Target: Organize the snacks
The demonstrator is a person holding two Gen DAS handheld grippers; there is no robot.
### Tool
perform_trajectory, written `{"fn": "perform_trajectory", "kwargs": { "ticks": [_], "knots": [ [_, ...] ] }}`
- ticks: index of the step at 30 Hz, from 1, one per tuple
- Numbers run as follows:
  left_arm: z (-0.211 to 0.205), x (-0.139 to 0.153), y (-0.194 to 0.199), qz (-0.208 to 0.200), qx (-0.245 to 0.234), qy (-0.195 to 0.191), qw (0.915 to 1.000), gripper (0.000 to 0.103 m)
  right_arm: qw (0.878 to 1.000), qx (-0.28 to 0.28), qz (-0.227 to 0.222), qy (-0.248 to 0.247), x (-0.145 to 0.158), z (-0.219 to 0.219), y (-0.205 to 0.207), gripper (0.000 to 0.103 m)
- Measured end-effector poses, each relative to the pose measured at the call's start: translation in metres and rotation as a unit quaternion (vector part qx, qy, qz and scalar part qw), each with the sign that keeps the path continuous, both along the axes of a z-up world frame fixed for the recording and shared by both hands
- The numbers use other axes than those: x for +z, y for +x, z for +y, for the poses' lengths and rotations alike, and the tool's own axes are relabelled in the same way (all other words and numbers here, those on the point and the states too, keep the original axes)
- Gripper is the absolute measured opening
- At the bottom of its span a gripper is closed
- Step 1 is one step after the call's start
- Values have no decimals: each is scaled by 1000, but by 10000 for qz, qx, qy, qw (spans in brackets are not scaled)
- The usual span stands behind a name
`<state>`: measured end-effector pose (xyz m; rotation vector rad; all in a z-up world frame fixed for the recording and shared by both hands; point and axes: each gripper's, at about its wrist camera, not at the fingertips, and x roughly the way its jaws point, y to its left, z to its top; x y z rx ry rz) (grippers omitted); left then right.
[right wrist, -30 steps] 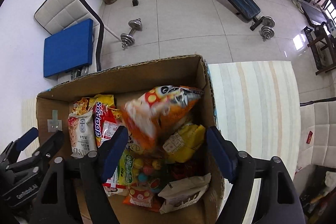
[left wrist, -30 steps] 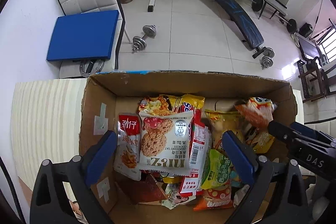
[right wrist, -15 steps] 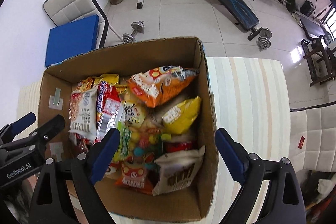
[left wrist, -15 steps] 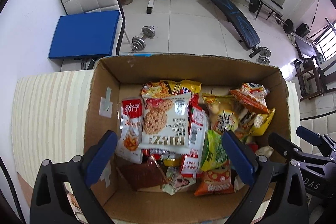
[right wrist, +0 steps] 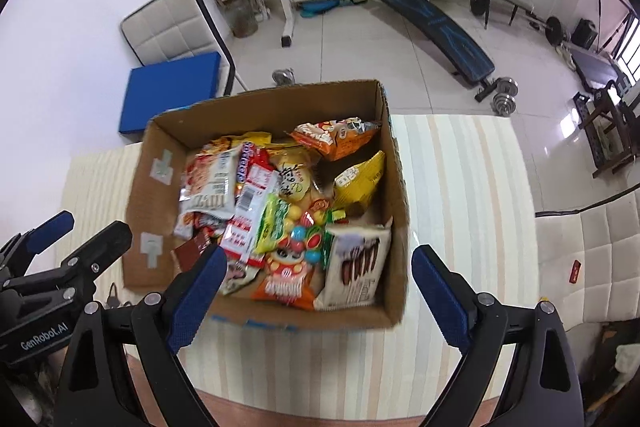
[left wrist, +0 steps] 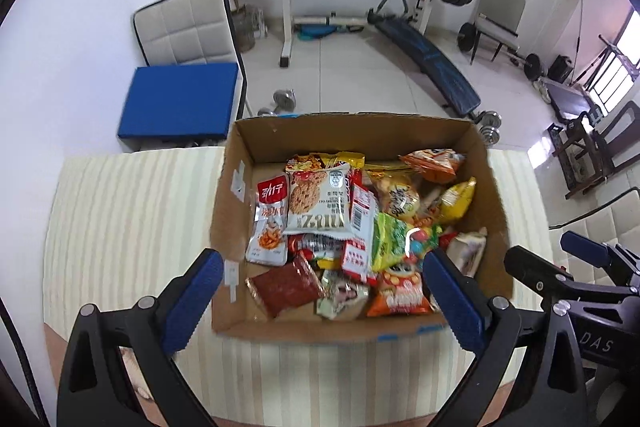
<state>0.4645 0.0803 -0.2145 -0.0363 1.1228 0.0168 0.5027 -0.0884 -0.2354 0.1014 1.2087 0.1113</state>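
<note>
While both tongs point(left wrist: 324, 291) point(right wrist: 316, 287) gape empty, piled snack packets point(left wrist: 320, 203) hide the cardboard box point(left wrist: 360, 133) floor.

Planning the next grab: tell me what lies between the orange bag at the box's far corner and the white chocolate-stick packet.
A yellow bag, shown in the right wrist view.

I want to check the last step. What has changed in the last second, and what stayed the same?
The right claw let go of the orange snack bag, which now lies at the far end of the cardboard box. Both claws, the left claw too, pulled back and up from the box, open and empty. The other snacks and the box stayed in place.
</note>
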Motion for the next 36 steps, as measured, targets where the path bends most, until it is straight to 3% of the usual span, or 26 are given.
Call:
{"fn": "perform_trajectory", "kwargs": {
  "ticks": [9,18,26,36],
  "knots": [
    [-1,51,-81,-451,48,-175,9988,102,9989,37,-473,30,50,-5,-81,96],
    [-2,91,-149,-771,86,-50,9970,102,9953,189,-951,6,105,-1,-159,96],
    [0,113,-194,-904,116,-118,9958,102,9920,216,-1241,-114,141,0,-216,98],
    [-5,130,-226,-1009,119,-174,9947,102,9887,170,-1481,-124,175,-7,-258,98]
  ]
}}
